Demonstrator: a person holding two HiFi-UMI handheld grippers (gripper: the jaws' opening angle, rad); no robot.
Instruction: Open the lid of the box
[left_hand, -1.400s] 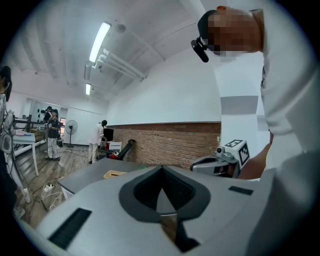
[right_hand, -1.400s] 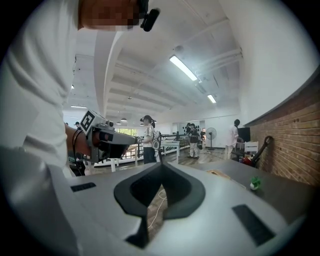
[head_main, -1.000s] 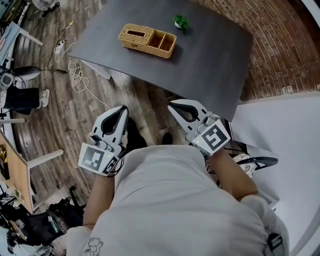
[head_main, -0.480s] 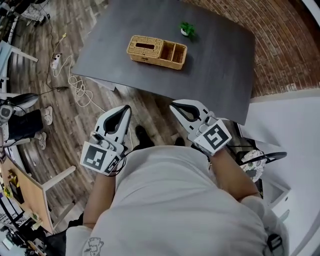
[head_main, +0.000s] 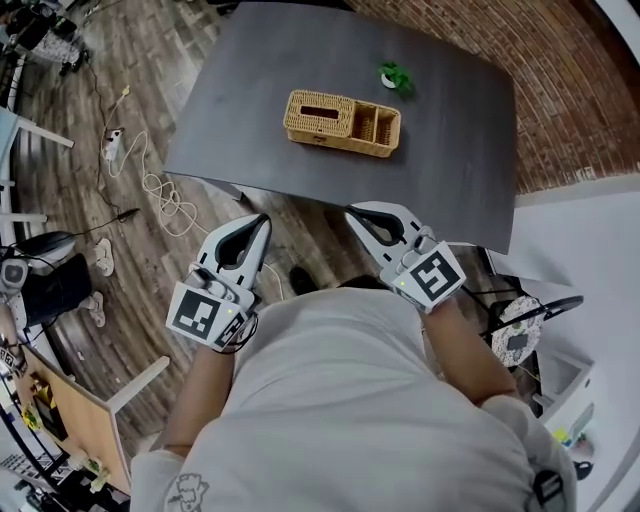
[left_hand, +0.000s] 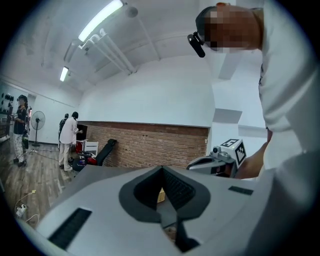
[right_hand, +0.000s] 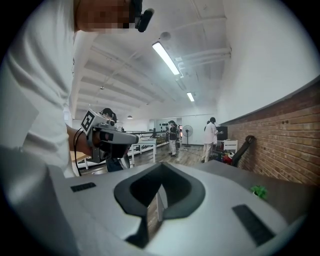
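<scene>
- On the far half of the dark grey rectangular table (head_main: 250, 120): the tan woven wicker box (head_main: 342, 123), with a slotted lid lying flat on its left part and two open compartments on its right
- Near the box, toward the far table edge but apart from it: a small green potted plant (head_main: 395, 75)
- Well short of the box, off the near table edge and above the wooden plank floor (head_main: 130, 250): the left gripper (head_main: 262, 221) and the right gripper (head_main: 351, 211), side by side and aimed at the table
- Both pairs of jaws pressed together, with nothing held between them
- Task judged not yet begun: lid untouched, whole reach to come
- Risk of arriving with jaws closed and merely poking the lid, so one pair needs spreading before the lid edge
- Risk of shoving the light basket across the smooth tabletop while prying one-handed; probably safer to steady the open-compartment end with the other gripper
- Risk of pinching the wicker rim along with the lid and lifting the whole box instead of opening it
- Risk of sliding the box back into the plant and tipping it, given the short gap between them
- Hinge side, or a plain lift-off fit, impossible to tell from here; with a wrong guess, strain on the weave
</scene>
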